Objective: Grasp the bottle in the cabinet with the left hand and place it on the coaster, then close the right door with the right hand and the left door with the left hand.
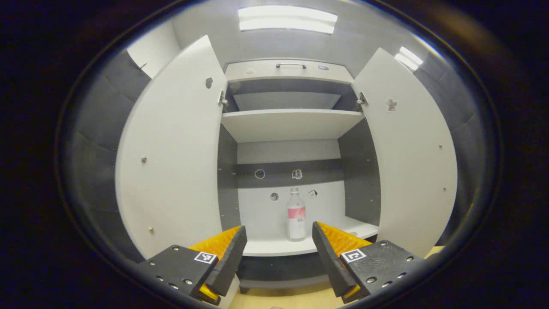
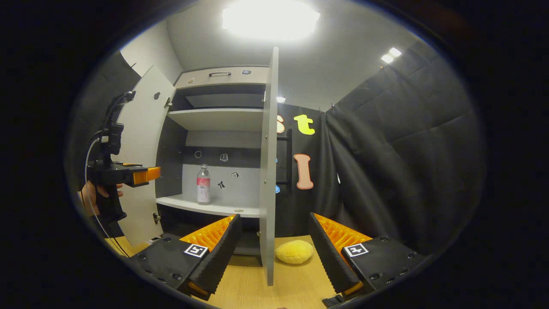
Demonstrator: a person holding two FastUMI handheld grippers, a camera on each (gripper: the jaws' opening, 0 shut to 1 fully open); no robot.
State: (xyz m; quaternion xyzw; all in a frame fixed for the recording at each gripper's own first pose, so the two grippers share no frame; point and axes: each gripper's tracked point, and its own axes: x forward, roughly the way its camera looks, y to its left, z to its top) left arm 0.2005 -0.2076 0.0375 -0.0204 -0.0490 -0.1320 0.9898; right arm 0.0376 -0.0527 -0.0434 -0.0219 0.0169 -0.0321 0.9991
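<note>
Bottle (image 1: pixel 296 216) stands upright on the lower shelf (image 1: pixel 274 246) of the cabinet, both doors open.
The left gripper (image 1: pixel 279 240) is near in front of it, released and empty; the right gripper (image 2: pixel 272 240), also released, faces the right door (image 2: pixel 269 171) edge, a yellow thing (image 2: pixel 294 251) on the table (image 2: pixel 257 287).

A white ceiling (image 1: pixel 296 40) spans the top of both views, with a long bright light panel (image 1: pixel 286 19) at top centre and a smaller light (image 1: pixel 409 56) at upper right. Black quilted cloth (image 2: pixel 399 141) hangs as the wall across the right half of the right gripper view. A pale wood floor (image 2: pixel 257 287) shows at bottom centre. A strip of white wall (image 2: pixel 150 56) shows at upper left.
</note>
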